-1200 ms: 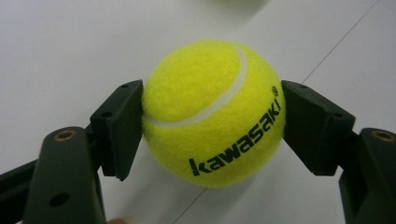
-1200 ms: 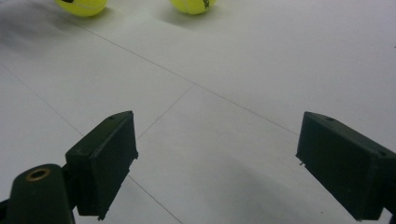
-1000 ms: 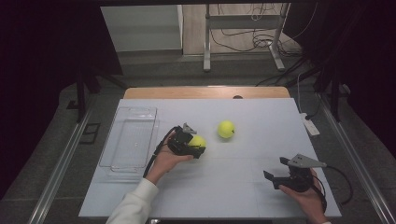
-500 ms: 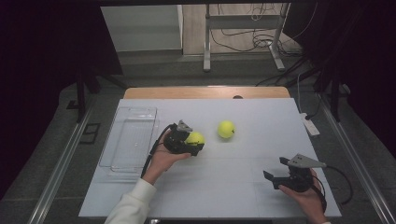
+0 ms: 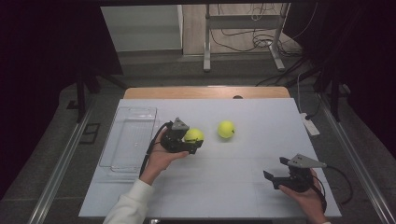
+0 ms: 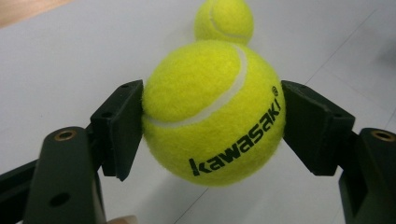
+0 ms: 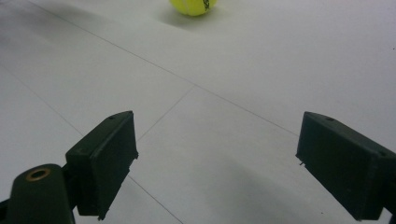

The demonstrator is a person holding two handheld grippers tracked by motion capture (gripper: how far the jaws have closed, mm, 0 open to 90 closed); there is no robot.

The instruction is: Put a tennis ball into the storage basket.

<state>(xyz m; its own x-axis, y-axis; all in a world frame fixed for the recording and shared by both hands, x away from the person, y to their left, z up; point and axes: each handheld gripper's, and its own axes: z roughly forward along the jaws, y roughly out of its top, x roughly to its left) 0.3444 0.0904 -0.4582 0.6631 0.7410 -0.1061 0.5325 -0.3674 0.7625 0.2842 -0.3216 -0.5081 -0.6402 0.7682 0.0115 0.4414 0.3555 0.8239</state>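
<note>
My left gripper [image 5: 193,141] is shut on a yellow-green tennis ball [image 5: 194,135] marked "kawasaki" [image 6: 212,112], held at the table's middle left; both black pads press its sides. A second tennis ball [image 5: 226,129] lies loose on the white table just to the right and slightly farther back; it also sits behind the held ball [image 6: 224,19] and at the top edge of the right gripper view [image 7: 193,6]. My right gripper [image 5: 276,173] rests near the front right corner, jaws wide open with nothing between them [image 7: 217,161].
A clear plastic tray [image 5: 129,137] lies along the left side of the white table [image 5: 224,186], just left of my left hand. A white power strip [image 5: 309,124] sits at the table's right edge. Cables trail from both grippers.
My left gripper with the ball has drifted slightly left and back, toward the tray. The right gripper and the loose ball have stayed put.
</note>
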